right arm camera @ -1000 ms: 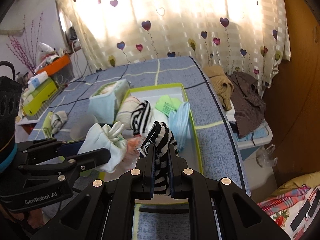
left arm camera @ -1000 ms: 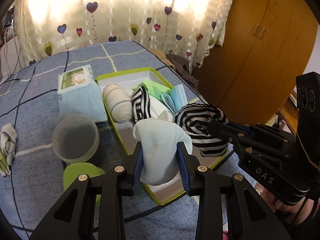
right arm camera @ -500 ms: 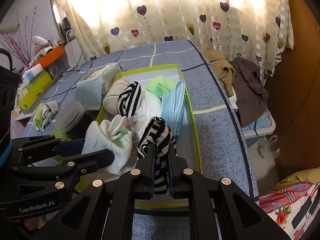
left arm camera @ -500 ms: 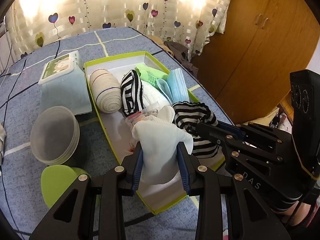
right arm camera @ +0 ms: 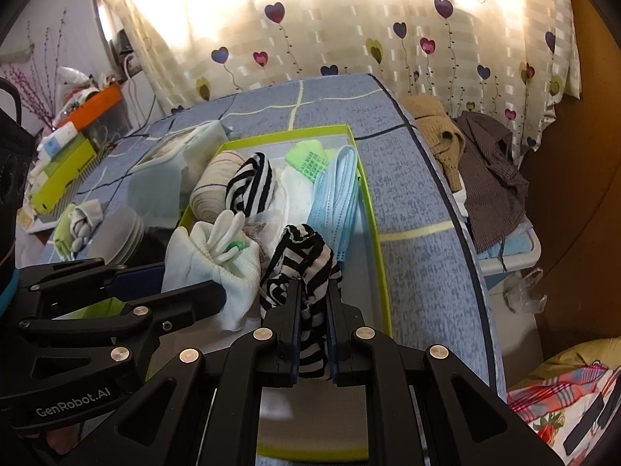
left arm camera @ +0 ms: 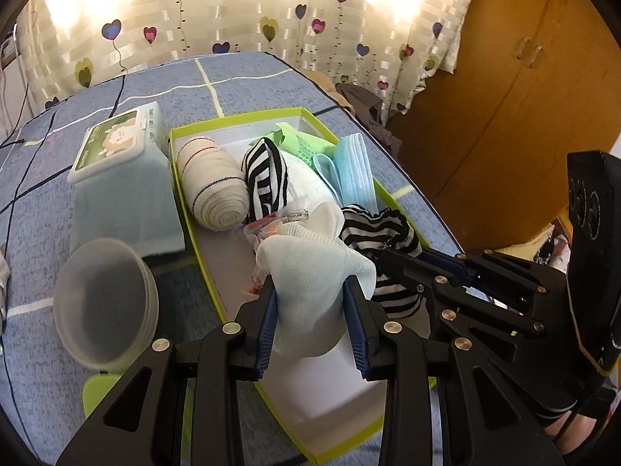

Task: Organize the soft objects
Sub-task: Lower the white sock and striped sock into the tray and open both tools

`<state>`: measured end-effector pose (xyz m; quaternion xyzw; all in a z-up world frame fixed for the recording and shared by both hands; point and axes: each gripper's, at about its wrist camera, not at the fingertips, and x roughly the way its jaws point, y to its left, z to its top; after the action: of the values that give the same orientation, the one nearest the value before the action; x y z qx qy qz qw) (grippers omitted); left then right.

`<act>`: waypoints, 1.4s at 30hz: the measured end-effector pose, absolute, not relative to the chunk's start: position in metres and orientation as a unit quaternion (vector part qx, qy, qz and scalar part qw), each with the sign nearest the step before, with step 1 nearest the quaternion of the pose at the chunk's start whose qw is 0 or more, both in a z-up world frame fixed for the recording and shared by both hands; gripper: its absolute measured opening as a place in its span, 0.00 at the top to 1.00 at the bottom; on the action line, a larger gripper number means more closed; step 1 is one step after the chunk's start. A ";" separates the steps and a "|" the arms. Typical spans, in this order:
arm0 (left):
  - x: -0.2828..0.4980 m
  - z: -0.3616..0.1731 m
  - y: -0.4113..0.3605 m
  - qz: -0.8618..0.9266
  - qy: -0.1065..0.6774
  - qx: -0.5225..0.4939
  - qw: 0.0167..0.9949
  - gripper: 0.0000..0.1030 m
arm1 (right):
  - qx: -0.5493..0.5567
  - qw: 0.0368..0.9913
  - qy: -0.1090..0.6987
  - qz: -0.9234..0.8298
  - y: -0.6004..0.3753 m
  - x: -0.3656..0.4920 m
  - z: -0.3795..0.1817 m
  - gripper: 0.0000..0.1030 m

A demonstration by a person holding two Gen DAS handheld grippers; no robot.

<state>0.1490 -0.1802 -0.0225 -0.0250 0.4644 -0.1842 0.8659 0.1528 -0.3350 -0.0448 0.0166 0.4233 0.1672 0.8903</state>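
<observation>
- A green-rimmed box point(left arm camera: 196, 229) lies on the blue bedspread point(left arm camera: 240, 77); a wipes pack point(left arm camera: 116, 143) stands just beside its left wall, and a stack of clear bowls point(left arm camera: 103, 303) sits nearer the camera.
- Inside the box at the far end: a beige bandage roll point(left arm camera: 211, 190), a striped roll point(left arm camera: 266, 178) touching it, a green packet point(left arm camera: 302, 143) and blue masks point(left arm camera: 355, 171) against the right wall.
- Clothes point(right arm camera: 465, 147) hang off the bed's right edge; a small bundle point(right arm camera: 83, 219) lies on the bed to the left.
- The left gripper point(left arm camera: 310, 310) is clamped on a white sock bundle point(left arm camera: 314, 272), pale, puffy, knotted at the top, held over the box's near half.
- The right gripper point(right arm camera: 312, 318) pinches a black-and-white striped sock point(right arm camera: 302, 272), crumpled above the fingers, just right of the white one and touching it, also over the box.
- A crinkled wrapper point(left arm camera: 283, 221) sits in the box just behind both socks.
</observation>
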 end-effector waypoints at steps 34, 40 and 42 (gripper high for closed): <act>0.131 -0.001 -0.168 -0.189 0.442 -0.045 0.876 0.58 | 0.012 0.901 0.406 0.151 -0.341 0.129 -0.019 0.58; 0.123 0.003 -0.164 -0.191 0.440 -0.054 0.876 0.58 | 0.013 0.905 0.399 0.148 -0.342 0.118 -0.013 0.58; 0.121 0.004 -0.161 -0.190 0.439 -0.059 0.876 0.58 | 0.017 0.906 0.395 0.148 -0.343 0.116 -0.012 0.58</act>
<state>0.1213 -0.1612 0.0044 -0.0586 0.4395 -0.1896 0.8761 0.1157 -0.3432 -0.0119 0.0166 0.3953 0.1475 0.9065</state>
